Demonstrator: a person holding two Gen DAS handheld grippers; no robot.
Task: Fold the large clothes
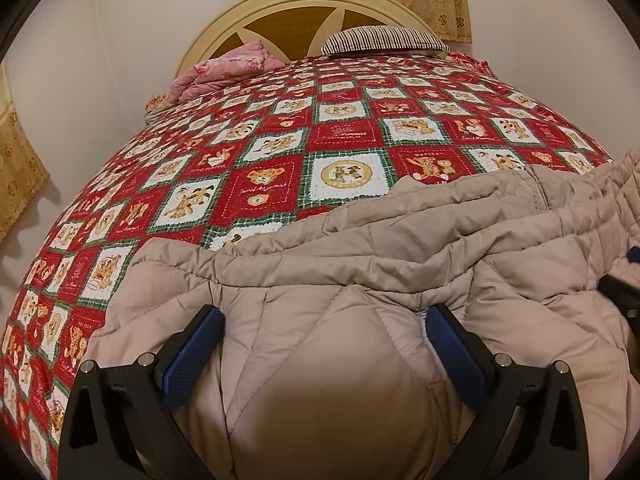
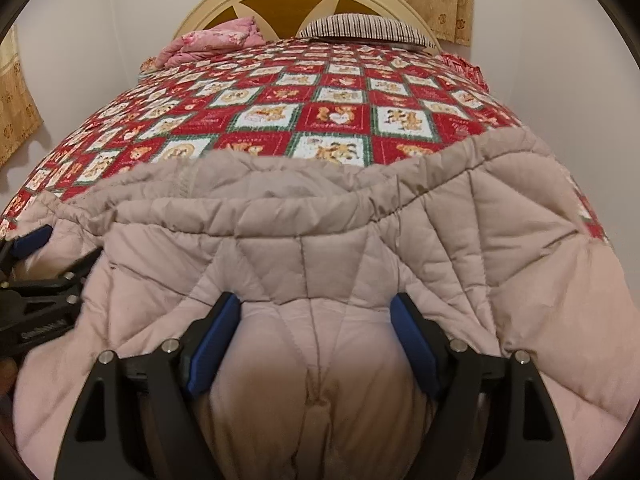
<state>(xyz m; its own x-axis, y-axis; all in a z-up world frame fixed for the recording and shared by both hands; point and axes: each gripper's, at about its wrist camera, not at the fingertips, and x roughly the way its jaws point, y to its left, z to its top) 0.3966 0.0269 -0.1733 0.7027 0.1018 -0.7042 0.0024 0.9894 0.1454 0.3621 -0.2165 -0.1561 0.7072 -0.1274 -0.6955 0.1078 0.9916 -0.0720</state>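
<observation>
My left gripper (image 1: pixel 324 320): jaws spread wide, a puffed panel of the quilted coat (image 1: pixel 360 264) bulging up between the blue pads (image 1: pixel 192 356). Fabric touches or nearly touches both pads, but nothing is pinched. My right gripper (image 2: pixel 314 312): same state, jaws apart, straddling a seam of the coat (image 2: pixel 320 240), not clamped.

Coat lies directly under and ahead of both grippers, on the near part of the bed quilt (image 1: pixel 280 140). Its long axis runs left–right across the bed, crosswise to both pairs of fingers. A gathered, ribbed edge forms its far border; whether that is hem or collar I cannot tell.

Left gripper sits over the left portion, right gripper over the right; neither is clearly nearer.

Judgement: next move needs both jaws closed on the near layer, then carried far, toward the headboard (image 1: pixel 304 4).
</observation>
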